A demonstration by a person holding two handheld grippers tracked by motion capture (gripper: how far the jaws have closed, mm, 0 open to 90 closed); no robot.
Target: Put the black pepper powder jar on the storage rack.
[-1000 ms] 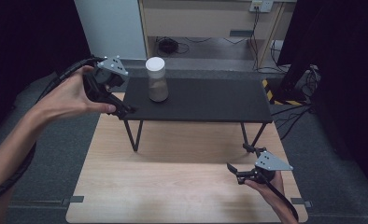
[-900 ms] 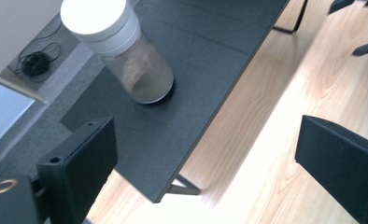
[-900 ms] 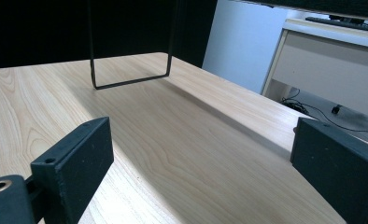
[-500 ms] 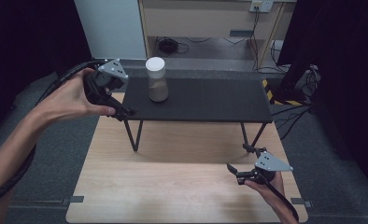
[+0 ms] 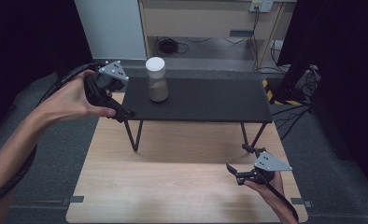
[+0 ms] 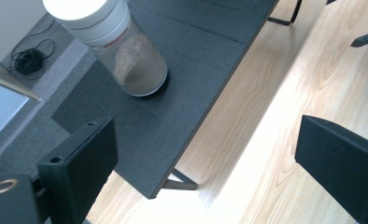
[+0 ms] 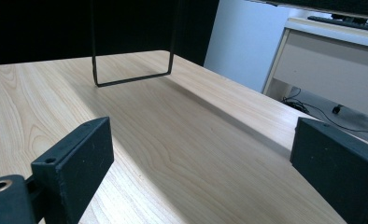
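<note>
The jar (image 5: pixel 157 79), part-filled with powder, stands near the black shelf's (image 5: pixel 210 100) left end. Rigid, smooth, top-heavy: grip the clear wall below its lid. Left claw (image 5: pixel 125 112) and right claw (image 5: pixel 235 171) are spread, empty.

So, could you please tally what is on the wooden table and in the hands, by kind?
Jars with a white lid: 1, the jar on the shelf.
Black raised shelves: 1, the black shelf.
Handheld grippers: 2, the left gripper and the right gripper, both open and empty.
Total: 4
</note>
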